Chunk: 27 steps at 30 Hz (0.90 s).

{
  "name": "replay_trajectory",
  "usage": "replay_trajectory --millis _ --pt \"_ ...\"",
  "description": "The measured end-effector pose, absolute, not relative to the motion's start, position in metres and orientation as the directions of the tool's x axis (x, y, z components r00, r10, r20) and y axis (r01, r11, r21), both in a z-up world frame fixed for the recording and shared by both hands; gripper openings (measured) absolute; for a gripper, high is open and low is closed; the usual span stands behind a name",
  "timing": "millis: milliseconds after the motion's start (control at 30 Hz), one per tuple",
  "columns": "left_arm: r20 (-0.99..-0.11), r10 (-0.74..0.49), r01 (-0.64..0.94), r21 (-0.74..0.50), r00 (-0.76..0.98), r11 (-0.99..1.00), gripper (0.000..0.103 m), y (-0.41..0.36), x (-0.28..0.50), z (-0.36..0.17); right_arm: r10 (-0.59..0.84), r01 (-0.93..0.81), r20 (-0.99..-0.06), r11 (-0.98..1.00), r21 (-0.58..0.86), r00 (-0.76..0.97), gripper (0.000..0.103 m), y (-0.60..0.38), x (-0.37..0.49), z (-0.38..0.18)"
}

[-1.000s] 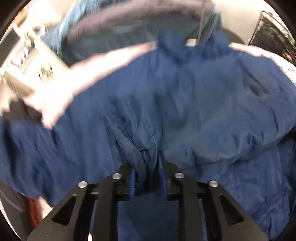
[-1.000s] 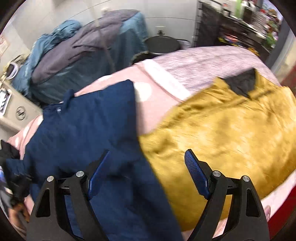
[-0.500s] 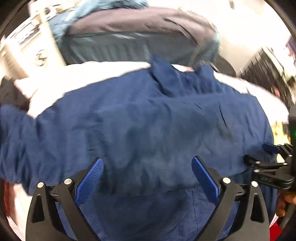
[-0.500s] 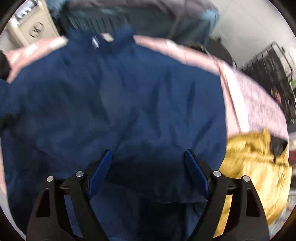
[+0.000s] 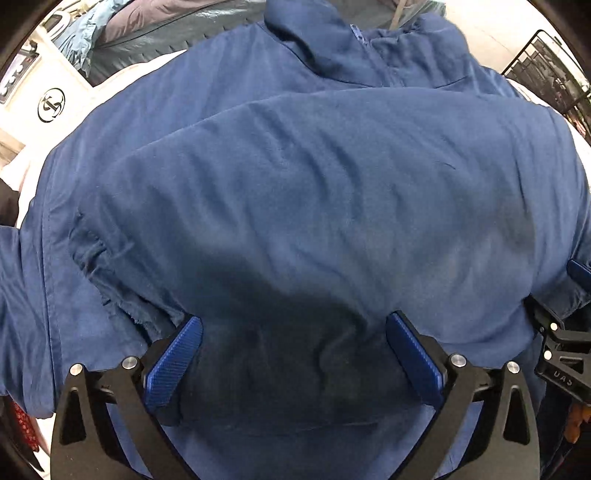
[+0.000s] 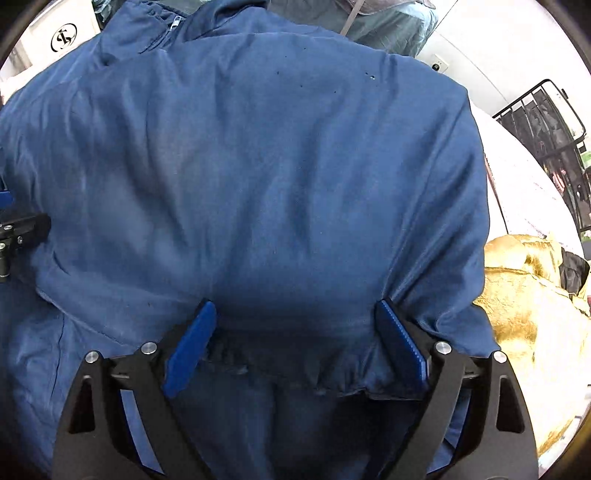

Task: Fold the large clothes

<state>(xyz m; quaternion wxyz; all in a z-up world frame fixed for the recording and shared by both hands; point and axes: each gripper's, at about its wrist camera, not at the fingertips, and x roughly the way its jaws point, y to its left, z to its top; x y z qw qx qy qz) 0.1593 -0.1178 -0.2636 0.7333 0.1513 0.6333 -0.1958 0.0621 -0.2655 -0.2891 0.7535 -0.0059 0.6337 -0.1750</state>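
A large navy blue jacket (image 5: 295,192) lies spread on the bed and fills both views, collar and zip at the far end (image 5: 358,37). A sleeve is folded across its body. My left gripper (image 5: 293,332) is open, low over the near hem, fingers spread with cloth between them but not pinched. My right gripper (image 6: 295,332) is also open over the jacket's (image 6: 258,184) gathered hem at the right side. The right gripper shows at the right edge of the left wrist view (image 5: 561,354).
A mustard yellow garment (image 6: 524,314) lies on the bed right of the jacket. Piled grey and teal clothes (image 5: 155,33) sit behind. A white box with a round logo (image 5: 51,105) stands at left, a black wire rack (image 6: 546,140) at right.
My left gripper let go of the blue cloth and opened. Both grippers moved down close over the jacket's near hem; the right one swung left, away from the yellow garment.
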Motion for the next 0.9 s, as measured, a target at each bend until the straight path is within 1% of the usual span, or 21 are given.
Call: replay_trajectory --millis 233,500,567,667,800,900 --pt "-0.989 -0.096 0.456 -0.033 0.115 0.889 0.099 -0.121 0.172 -0.272 -0.277 0.267 -0.954 0.934 -0.239 0.116 0.091 -0.254 0.08 -0.299" --pt "-0.989 -0.104 0.469 -0.043 0.105 0.882 0.098 -0.111 0.17 -0.271 -0.266 0.276 -0.959 0.933 -0.231 0.098 0.092 -0.274 0.084 -0.297" --pt "-0.99 -0.107 0.473 -0.05 0.094 0.879 0.097 -0.112 0.165 -0.258 -0.265 0.27 -0.961 0.934 -0.233 0.085 0.092 -0.279 0.088 -0.296" --pt "-0.982 -0.144 0.465 -0.073 0.119 0.882 0.096 -0.104 0.16 -0.238 -0.246 0.28 -0.968 0.934 -0.222 0.053 0.092 -0.279 0.093 -0.284" --pt "-0.958 -0.213 0.412 -0.119 0.192 0.904 0.096 -0.07 0.143 -0.203 -0.202 0.31 -0.966 0.939 -0.145 0.161 0.092 -0.264 0.082 -0.246" --pt "-0.952 -0.224 0.369 -0.136 0.208 0.92 0.096 -0.042 0.127 -0.194 -0.144 0.29 -0.972 0.953 -0.085 0.187 0.092 -0.244 0.069 -0.233"
